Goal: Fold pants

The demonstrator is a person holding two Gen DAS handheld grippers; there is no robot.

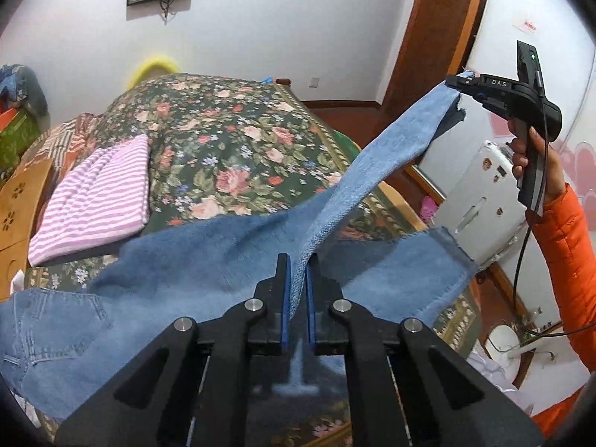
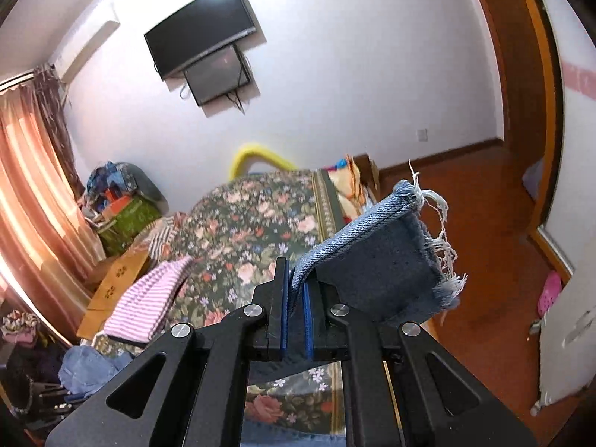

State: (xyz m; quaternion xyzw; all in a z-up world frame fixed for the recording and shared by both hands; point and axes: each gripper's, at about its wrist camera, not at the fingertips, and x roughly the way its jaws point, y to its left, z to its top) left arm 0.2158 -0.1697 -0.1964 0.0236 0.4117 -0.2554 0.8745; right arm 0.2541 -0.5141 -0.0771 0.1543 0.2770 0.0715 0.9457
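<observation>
Two grippers pinch the jeans point(image 1: 208, 260) — the left gripper point(image 1: 297, 279) has its fingers closed tight on a fold of one leg, low over the bed point(image 1: 231, 138). Farther off, the right gripper point(image 2: 297, 283) clamps the frayed hem, lifted higher. Beyond lies a striped folded garment point(image 1: 97, 201) — flat on the floral cover.

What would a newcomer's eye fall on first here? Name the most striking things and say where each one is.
First, the blue denim pants, stretched taut in the air between both grippers above the dark floral bedspread. The left gripper pinches a leg edge, and the right gripper clamps the frayed hem up high, held by a hand in an orange sleeve. A folded pink-and-white striped garment lies on the bed's left side.
</observation>
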